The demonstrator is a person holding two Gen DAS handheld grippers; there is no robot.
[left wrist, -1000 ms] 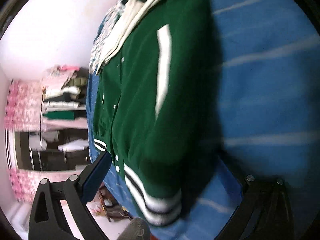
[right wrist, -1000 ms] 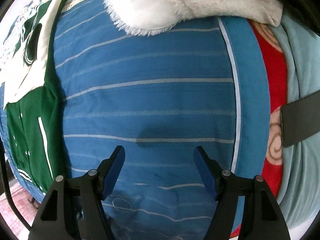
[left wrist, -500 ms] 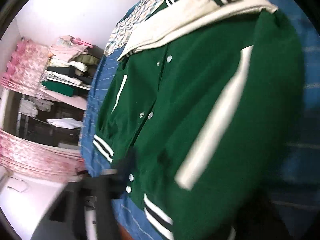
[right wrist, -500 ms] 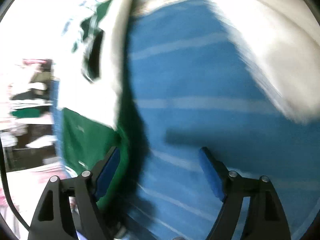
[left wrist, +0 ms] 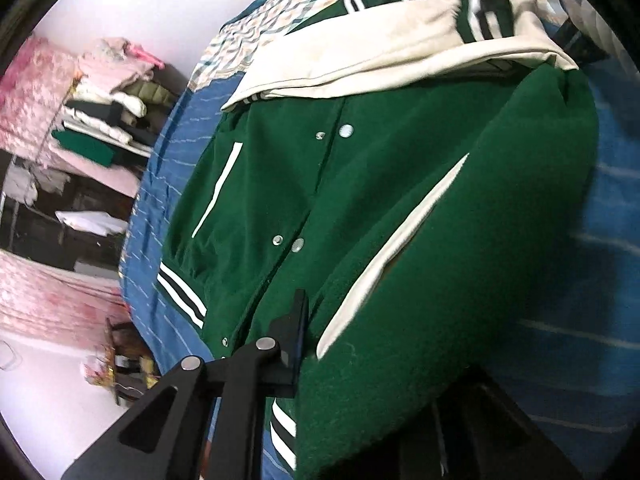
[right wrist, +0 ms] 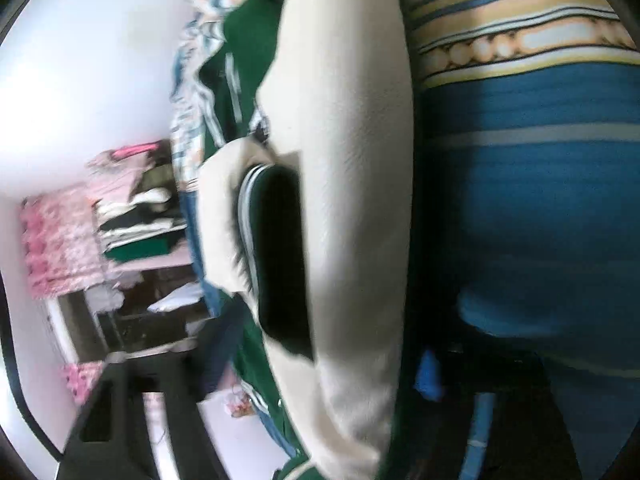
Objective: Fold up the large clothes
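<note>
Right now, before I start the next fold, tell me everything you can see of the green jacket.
The green jacket is a fleecy varsity style with cream sleeves, silver snaps down a closed front, white-trimmed slant pockets and green-and-white striped rib hem and cuffs. It lies on the blue striped bedspread, one cream sleeve folded across the chest. The left hand-held gripper straddles its hem edge, with cloth between its fingers.

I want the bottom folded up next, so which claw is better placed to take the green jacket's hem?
Left. The left claw sits at the striped hem of the green jacket. The right claw is by the cream sleeve.
</note>
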